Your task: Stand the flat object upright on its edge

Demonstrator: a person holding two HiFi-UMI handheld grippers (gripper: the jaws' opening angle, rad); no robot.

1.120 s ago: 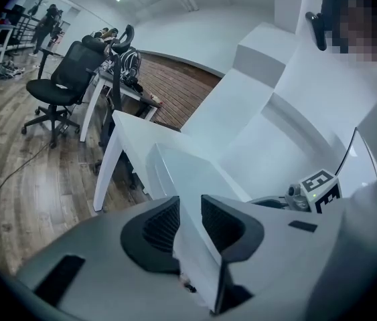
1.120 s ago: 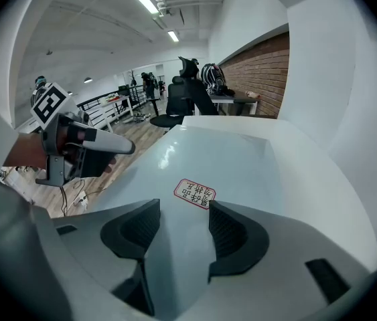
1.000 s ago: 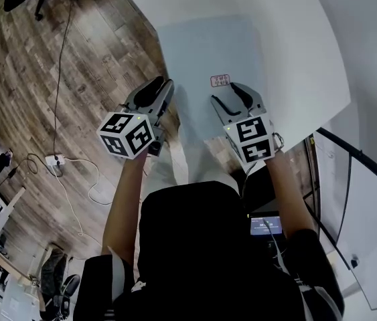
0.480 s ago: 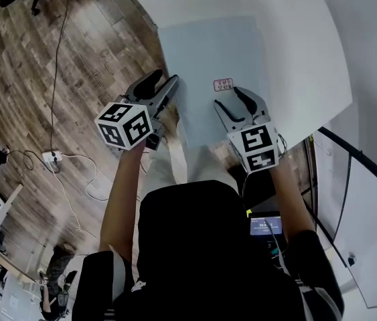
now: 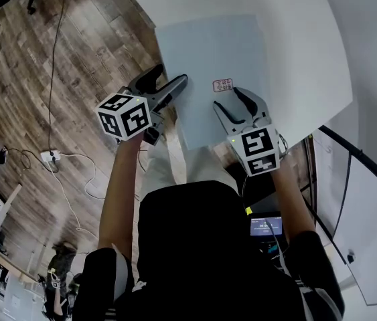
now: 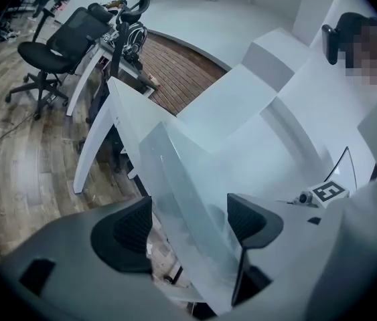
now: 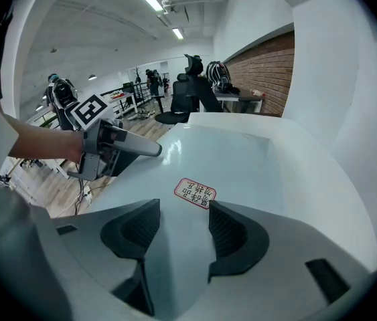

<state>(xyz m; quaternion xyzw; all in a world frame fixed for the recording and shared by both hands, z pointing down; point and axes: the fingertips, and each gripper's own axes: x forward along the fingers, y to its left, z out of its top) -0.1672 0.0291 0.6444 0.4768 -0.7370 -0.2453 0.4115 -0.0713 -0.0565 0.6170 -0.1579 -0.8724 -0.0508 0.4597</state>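
**Loose sheet could slide off**

On the white counter [image 5: 295, 19] the pale flat sheet [image 5: 208, 52] lies mid-frame. My left gripper [image 5: 170, 80] has just been opening its fingers wide and straddles the sheet's left edge without pressing it. My right gripper [image 5: 230, 99] gapes empty below the red label [image 5: 221, 84]. A skewed pinch might shove the sheet floorward.

A white table [image 5: 295, 19] with a rounded outer edge is carrying the load, and its smooth top is catching the room's light. Lying directly on it is a pale grey-blue flat sheet [image 5: 208, 52], resting face-flat on the tabletop. The sheet's left side and near edge are reaching past the table's edge and hanging over the wooden floor [image 5: 54, 59]. A small red-bordered label [image 5: 222, 84] is showing on the sheet's upper face, towards its near edge.
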